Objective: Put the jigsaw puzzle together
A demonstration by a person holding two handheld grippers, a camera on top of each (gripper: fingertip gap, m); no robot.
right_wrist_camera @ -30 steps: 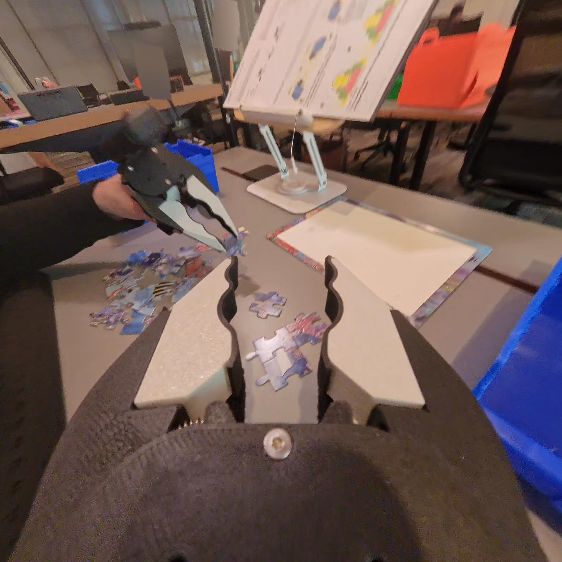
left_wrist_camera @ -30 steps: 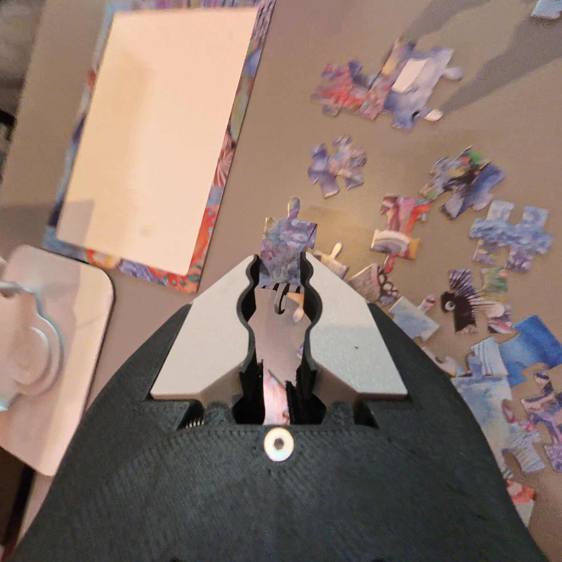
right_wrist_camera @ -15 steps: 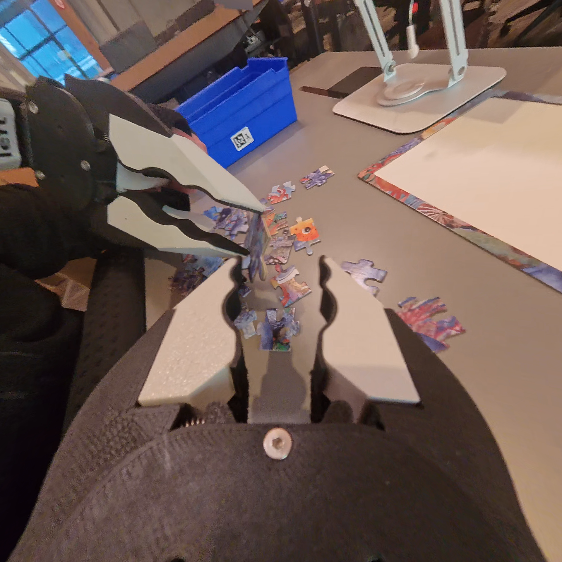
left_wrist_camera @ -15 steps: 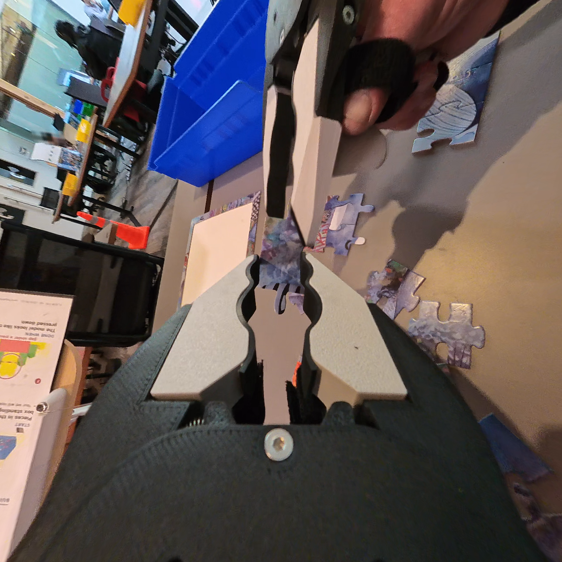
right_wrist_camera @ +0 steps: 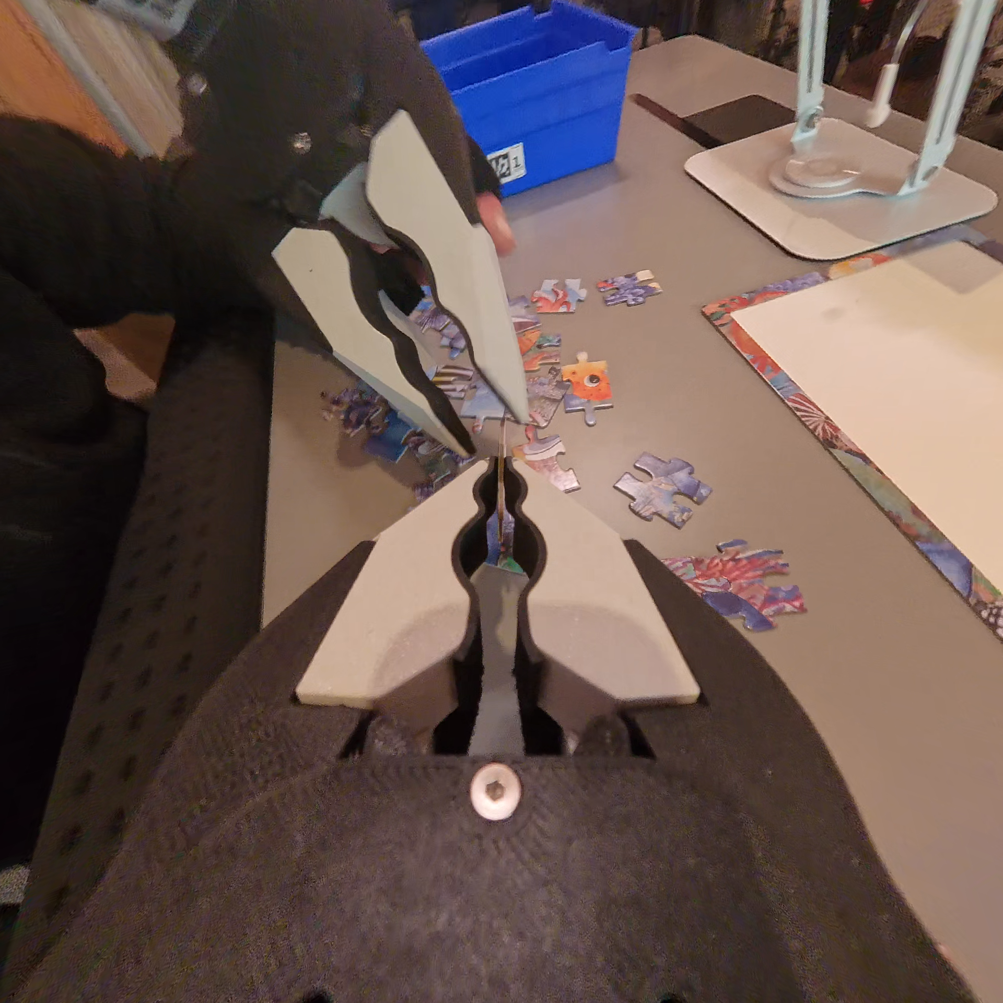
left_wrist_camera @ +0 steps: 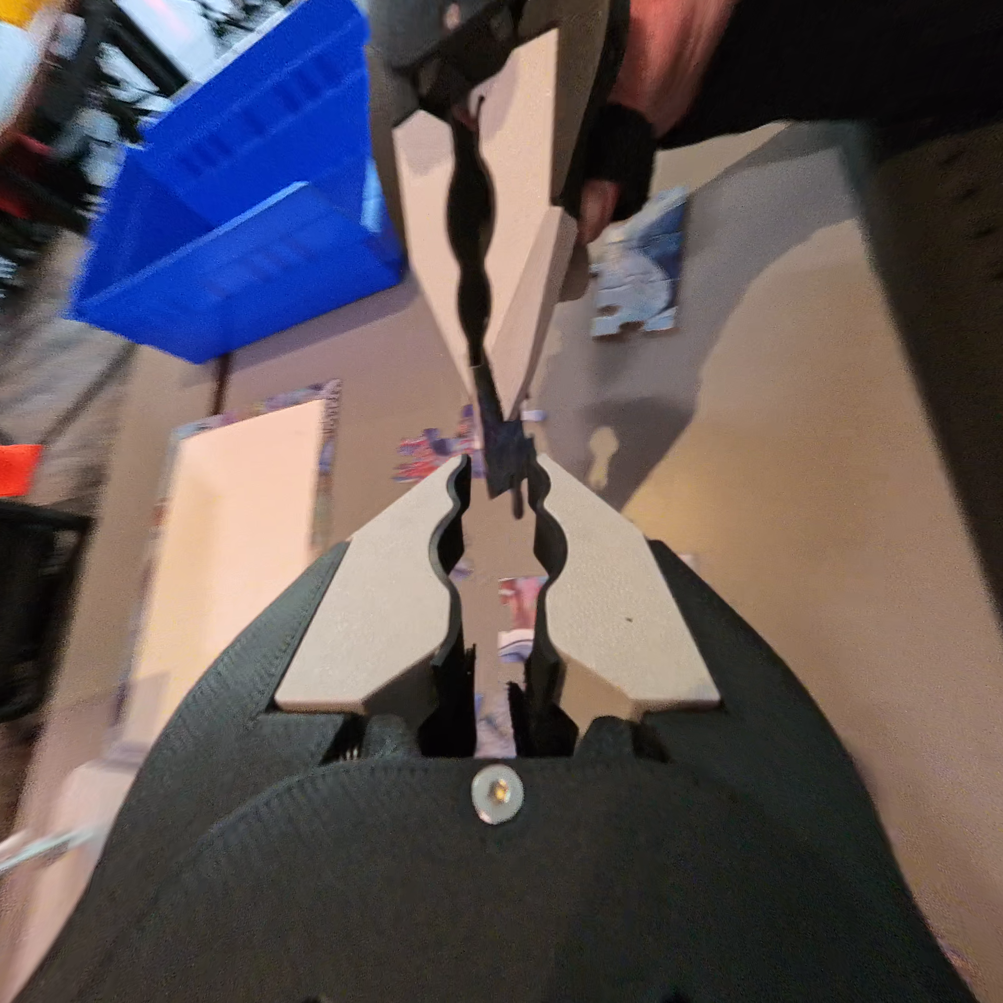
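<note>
Right gripper [right_wrist_camera: 499,467] pinching a puzzle piece [right_wrist_camera: 500,491] edge-on at the very tips, fingers clamped together on it; piece standing upright, thin cardboard edge facing the camera, blue-purple print peeking below in the gap. From the left wrist view, same piece [left_wrist_camera: 505,450] reading as dark blue-purple, blurred, hanging from the right gripper [left_wrist_camera: 491,391] tips and reaching down between the left fingertips.

Left gripper [left_wrist_camera: 502,477] standing apart, fingers not closing on the piece; cannot tell whether the piece is touching the right-hand finger. In the right wrist view, left gripper [right_wrist_camera: 496,434] pointing down toward the piece, tips spread, one tip just beside its top edge.

Both grippers hovering above the desk [right_wrist_camera: 678,228], tips nearly meeting.

Loose pieces [right_wrist_camera: 543,347] scattering across the desk beyond the grippers: orange one with an eye [right_wrist_camera: 589,380], blue-purple one [right_wrist_camera: 662,491] lying alone, and a joined cluster in red, pink and blue [right_wrist_camera: 738,583] near the frame. Puzzle frame [right_wrist_camera: 781,374] lying on the right, colourful border around a blank cream tray.

Blue bin [right_wrist_camera: 534,92] sitting at the far desk edge; white stand base [right_wrist_camera: 836,206] near the frame's far corner.
</note>
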